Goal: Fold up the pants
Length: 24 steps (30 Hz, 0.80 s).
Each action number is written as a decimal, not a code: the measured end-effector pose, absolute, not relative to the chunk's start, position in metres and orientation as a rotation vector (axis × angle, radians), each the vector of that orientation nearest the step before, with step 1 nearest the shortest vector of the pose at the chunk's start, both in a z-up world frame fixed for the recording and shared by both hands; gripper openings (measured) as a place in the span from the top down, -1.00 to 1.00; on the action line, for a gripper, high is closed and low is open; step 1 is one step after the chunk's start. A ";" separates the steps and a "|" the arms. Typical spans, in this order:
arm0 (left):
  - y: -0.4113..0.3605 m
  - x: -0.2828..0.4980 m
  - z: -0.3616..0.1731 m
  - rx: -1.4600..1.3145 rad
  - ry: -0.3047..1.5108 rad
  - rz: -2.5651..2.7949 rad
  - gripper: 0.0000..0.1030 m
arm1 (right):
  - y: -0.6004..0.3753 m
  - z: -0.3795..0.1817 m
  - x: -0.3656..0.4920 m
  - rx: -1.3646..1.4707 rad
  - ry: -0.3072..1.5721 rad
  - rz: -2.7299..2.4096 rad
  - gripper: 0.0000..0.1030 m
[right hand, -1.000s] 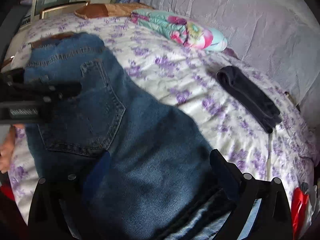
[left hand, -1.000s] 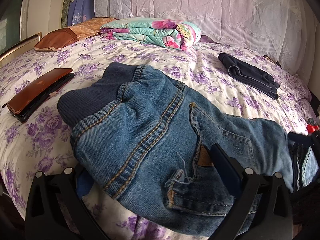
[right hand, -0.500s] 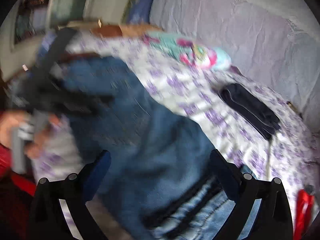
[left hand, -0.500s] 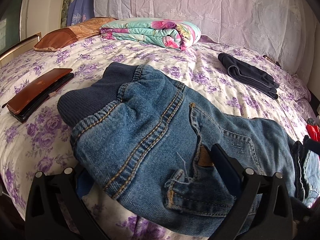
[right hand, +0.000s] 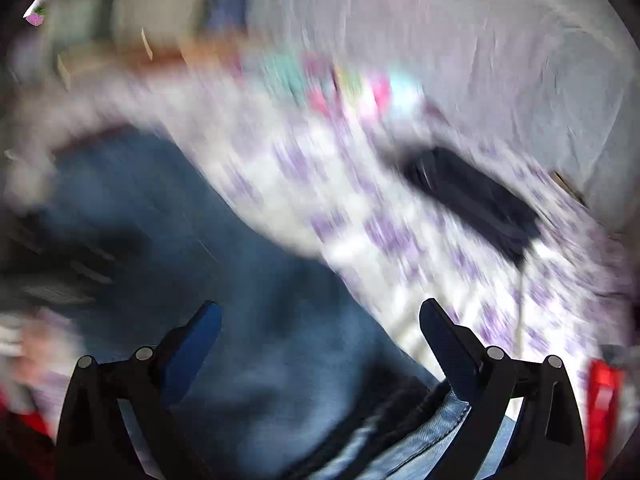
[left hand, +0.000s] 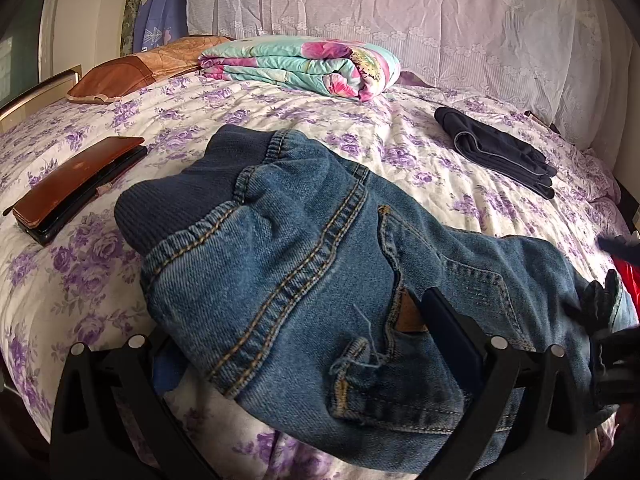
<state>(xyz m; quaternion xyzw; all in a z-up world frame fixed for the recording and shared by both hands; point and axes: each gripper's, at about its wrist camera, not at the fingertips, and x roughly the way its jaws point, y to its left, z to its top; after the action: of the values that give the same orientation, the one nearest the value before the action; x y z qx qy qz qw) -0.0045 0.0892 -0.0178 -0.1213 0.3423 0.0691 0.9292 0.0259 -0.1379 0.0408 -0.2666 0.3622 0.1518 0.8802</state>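
While the jeans (left hand: pixel 320 280) lie bunched in a thick bundle at centre frame on the bed (left hand: pixel 80 280), both the left gripper (left hand: pixel 304 364) and right gripper (right hand: pixel 320 332) gape apart, holding nothing, so some folding looks done, tidying left.

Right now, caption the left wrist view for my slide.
Open left gripper straddling blue jeans on a floral bedspread.

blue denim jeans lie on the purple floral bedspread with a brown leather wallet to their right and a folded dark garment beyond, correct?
Not quite: in the left wrist view the brown leather wallet lies left of the blue denim jeans. The folded dark garment is beyond on the purple floral bedspread.
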 end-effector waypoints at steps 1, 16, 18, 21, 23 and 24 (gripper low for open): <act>0.089 -0.005 -0.018 -0.248 0.701 0.141 -0.92 | -0.131 0.027 0.028 -0.617 0.774 0.313 -0.93; 0.089 -0.001 -0.016 -0.268 0.723 0.155 -0.92 | -0.269 0.035 -0.052 -0.485 0.616 0.184 -0.93; 0.087 0.001 -0.017 -0.252 0.729 0.165 -0.92 | -0.284 0.036 -0.049 -0.365 0.640 0.215 -0.93; 0.087 0.000 -0.017 -0.246 0.728 0.162 -0.92 | -0.299 0.049 -0.057 -0.267 0.567 0.229 -0.93; 0.086 0.000 -0.017 -0.240 0.726 0.160 -0.92 | -0.307 0.061 -0.066 -0.265 0.480 0.187 -0.93; 0.086 0.000 -0.018 -0.241 0.726 0.160 -0.92 | -0.317 0.070 -0.070 -0.281 0.420 0.131 -0.93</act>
<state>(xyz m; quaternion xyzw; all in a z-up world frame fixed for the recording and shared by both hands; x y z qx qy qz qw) 0.0004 0.0859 -0.0175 -0.1176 0.3536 0.0779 0.9247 -0.0701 -0.3166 0.0703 -0.1390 0.2075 0.0647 0.9661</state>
